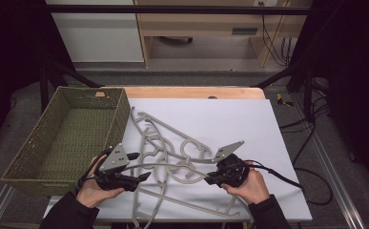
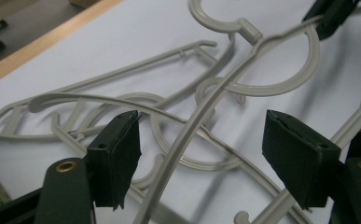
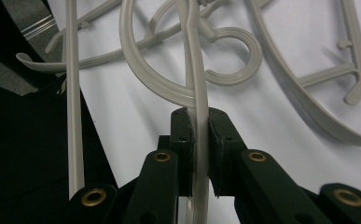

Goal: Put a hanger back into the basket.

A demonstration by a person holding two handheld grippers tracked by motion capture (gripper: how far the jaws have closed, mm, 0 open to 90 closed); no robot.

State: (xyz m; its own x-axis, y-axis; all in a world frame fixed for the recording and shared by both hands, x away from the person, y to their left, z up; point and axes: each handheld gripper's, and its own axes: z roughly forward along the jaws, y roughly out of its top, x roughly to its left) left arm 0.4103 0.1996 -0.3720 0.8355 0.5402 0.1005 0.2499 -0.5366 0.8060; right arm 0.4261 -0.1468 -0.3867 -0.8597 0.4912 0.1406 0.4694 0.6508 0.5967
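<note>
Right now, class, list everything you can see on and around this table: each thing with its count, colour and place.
Hangers: several, exact count unclear, grey plastic, tangled in a pile on the white sheet.
Basket: one, green woven, at the table's left.
White sheet: one, covering the tabletop.
Table: one, wooden edge showing at the far side.
Left gripper: one, black, open, a hanger bar between its jaws.
Right gripper: one, black, shut on a hanger bar.

One basket (image 1: 67, 133), several tangled grey hangers (image 1: 168, 157)
</note>
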